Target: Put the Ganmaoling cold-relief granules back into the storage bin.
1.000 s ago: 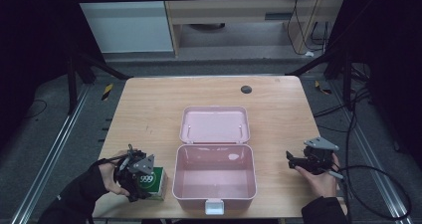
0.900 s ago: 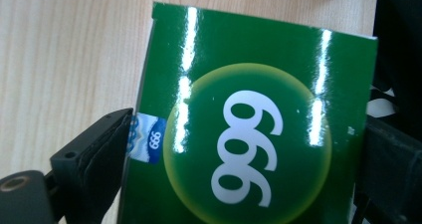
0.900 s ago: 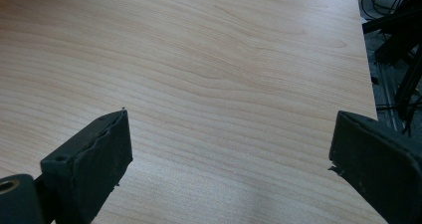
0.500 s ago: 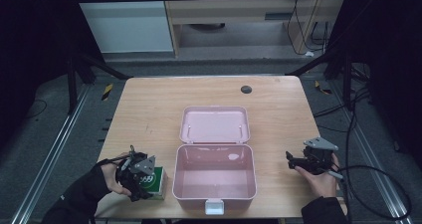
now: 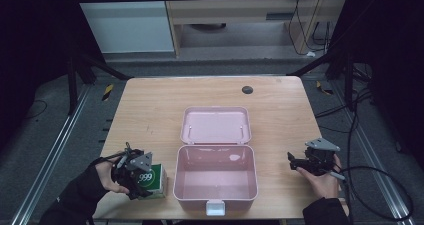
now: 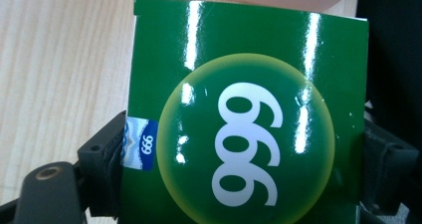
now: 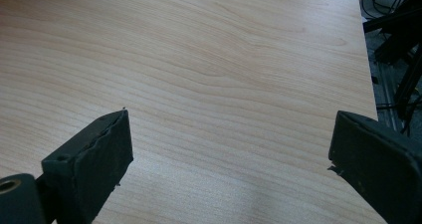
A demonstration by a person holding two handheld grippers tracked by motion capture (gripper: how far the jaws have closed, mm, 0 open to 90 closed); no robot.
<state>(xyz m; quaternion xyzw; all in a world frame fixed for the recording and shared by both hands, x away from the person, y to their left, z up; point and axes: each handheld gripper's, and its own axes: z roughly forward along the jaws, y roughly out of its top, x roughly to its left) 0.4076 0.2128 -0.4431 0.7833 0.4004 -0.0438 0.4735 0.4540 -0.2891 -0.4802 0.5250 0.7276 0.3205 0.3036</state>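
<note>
Glossy green carton (image 6: 249, 119) between black jaws.

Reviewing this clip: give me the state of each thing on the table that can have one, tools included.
Pink case: open, empty, lid laid back flat on the table.
Green box: lying on the table beside the pink case, between the left tool's jaws.
Left tool: jaws have just been closing, now pressing the green box's sides.
Right tool: open, empty, over bare table.

Green box (image 6: 249, 114) with white 999 in a yellow-green circle, pink case (image 5: 215, 172), light wooden tabletop (image 5: 150, 110), black jaws
</note>
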